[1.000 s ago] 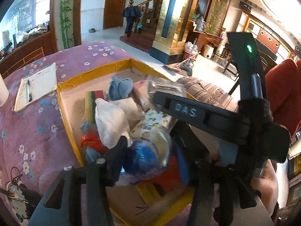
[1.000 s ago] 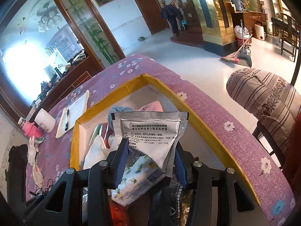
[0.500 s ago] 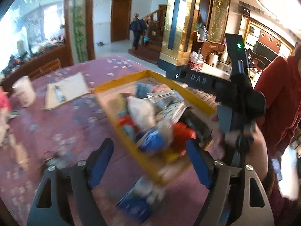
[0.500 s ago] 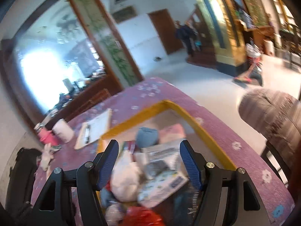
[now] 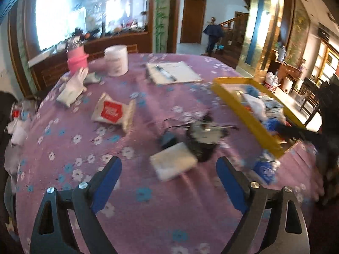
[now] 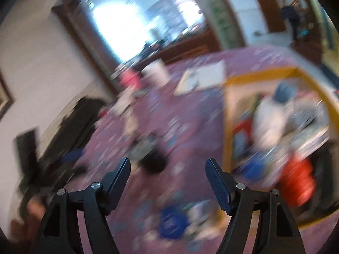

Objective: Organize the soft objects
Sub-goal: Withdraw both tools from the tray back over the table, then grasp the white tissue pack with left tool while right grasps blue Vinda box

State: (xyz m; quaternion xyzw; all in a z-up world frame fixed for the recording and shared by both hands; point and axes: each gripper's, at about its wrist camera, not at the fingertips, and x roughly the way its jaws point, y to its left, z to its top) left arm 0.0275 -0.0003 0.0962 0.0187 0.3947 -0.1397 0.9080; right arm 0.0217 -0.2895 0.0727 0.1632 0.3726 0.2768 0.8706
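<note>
- The left gripper [image 5: 168,169] hangs over the purple flowered tablecloth [image 5: 63,139]; its jaws are spreading and nothing is between them.
- Just past its fingers, a flat white packet [image 5: 172,165] lies on the cloth, with a dark tangle of cable and a small device [image 5: 203,135] behind it.
- A blue and white pouch [image 5: 263,169] lies on the cloth, just outside the near corner of the yellow box [image 5: 243,114], which is full of soft things.
- Only the left view shows the white pack with a red label [image 5: 113,113], the notebook [image 5: 172,72], the roll of tissue [image 5: 116,60] and the pink cup [image 5: 77,60] sharply.
- The right gripper [image 6: 167,170], in a very blurred view, is also opening with nothing in it. That view looks down into the box [image 6: 225,127]: a red bag [image 6: 298,182], a white bundle [image 6: 267,118] and a blue bundle [image 6: 284,93].
</note>
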